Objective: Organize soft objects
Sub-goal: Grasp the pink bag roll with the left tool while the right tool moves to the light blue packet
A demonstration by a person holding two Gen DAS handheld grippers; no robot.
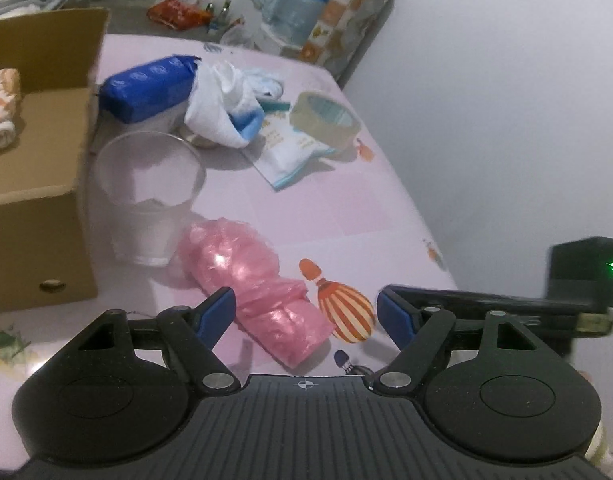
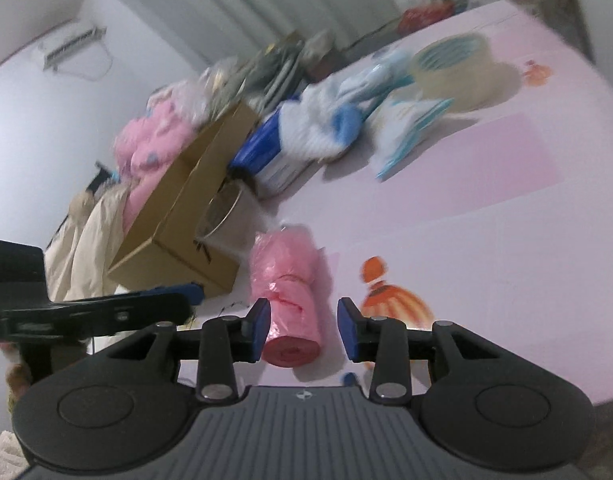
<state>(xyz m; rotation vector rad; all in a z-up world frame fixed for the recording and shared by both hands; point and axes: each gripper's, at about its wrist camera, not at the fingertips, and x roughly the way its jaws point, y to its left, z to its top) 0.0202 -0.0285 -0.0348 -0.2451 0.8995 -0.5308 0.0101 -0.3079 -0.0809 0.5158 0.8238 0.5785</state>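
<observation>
My left gripper (image 1: 306, 316) stands wide open over the near end of the pink bag roll (image 1: 250, 284) lying on the pink sheet (image 1: 346, 208), glass (image 1: 146, 196) at its ten o'clock beside the box (image 1: 34, 200), while my right gripper (image 2: 304, 328) is half-open around the roll's end, pads (image 2: 261, 330) not pressing it.

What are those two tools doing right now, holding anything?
Left tool: open, holding nothing; the pink plastic bag roll lies between its fingers, untouched.
Right tool: open, straddling the near end of the same roll, not clamped on it.
</observation>
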